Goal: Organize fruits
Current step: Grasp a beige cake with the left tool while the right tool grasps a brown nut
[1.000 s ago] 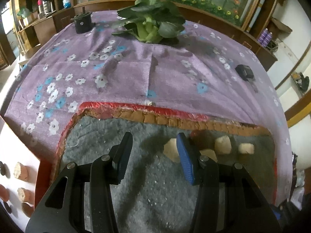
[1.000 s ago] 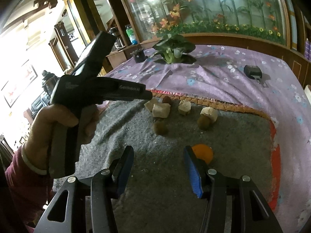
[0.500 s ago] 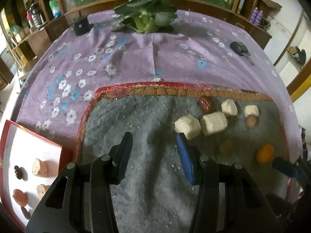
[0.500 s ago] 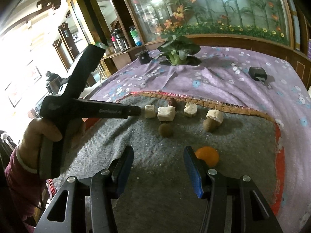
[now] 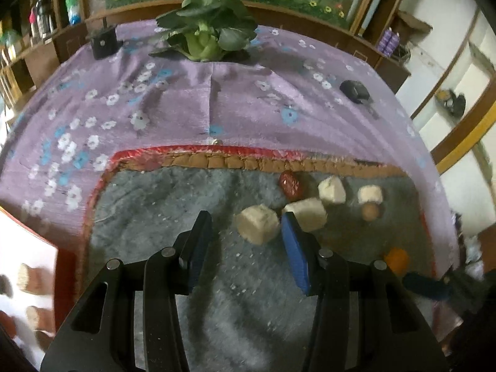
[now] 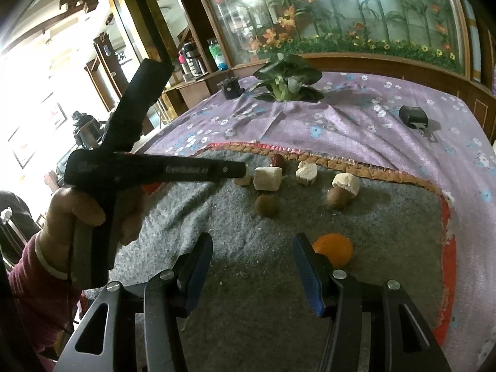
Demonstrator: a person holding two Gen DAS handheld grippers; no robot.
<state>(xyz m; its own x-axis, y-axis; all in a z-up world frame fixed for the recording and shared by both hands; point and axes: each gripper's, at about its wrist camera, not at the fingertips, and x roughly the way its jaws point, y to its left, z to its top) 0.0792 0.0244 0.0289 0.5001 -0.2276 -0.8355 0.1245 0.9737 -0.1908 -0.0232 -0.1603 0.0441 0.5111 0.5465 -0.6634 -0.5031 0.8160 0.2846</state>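
Your left tongs (image 5: 245,241) hang half open over the grey mat (image 5: 161,204), nothing gripped; a pale cube (image 5: 257,223) lies on the mat between the tips, untouched. Your right tongs (image 6: 252,266) also stand parted and empty, an orange fruit (image 6: 336,248) just beside the right finger. More pale cubes, a red date (image 5: 290,183) and brown fruits sit near the mat's far edge on the purple-clothed counter (image 5: 217,99).

You are in a home's living or dining room: a surface (image 5: 248,105) under a purple flowered cloth (image 6: 356,124), wooden shelves (image 6: 192,83) holding flasks (image 6: 190,59) and bottles, a big flower mural (image 6: 356,15) behind, framed pictures (image 6: 23,152) on the wall.
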